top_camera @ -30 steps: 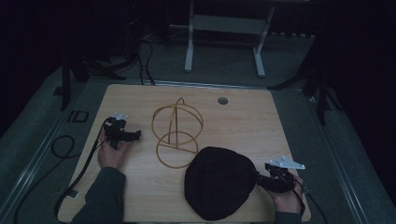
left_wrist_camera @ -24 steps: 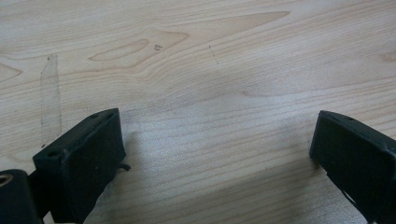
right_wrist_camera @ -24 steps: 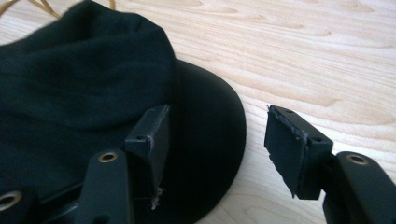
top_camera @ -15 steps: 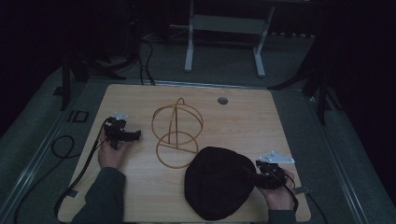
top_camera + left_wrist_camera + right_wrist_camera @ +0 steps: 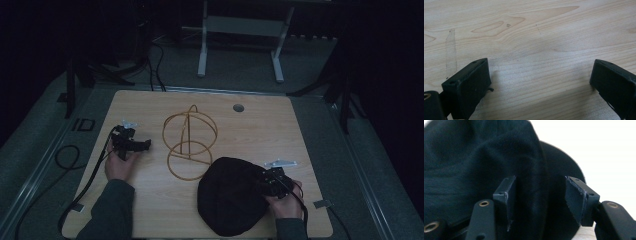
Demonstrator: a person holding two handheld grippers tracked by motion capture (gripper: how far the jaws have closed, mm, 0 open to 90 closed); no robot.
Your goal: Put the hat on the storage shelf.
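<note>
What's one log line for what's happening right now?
right hand-held gripper: jaws closing around soft black fabric hat edge | left hand-held gripper: open over table

A light wooden table point(image 5: 150, 210) carries a black hat point(image 5: 230, 195) near its front edge. A golden wire stand point(image 5: 189, 142) rests just behind and to the left of the hat, its ring base close to the hat's brim. A small round hole point(image 5: 238, 107) sits in the tabletop well behind the hat.
</note>
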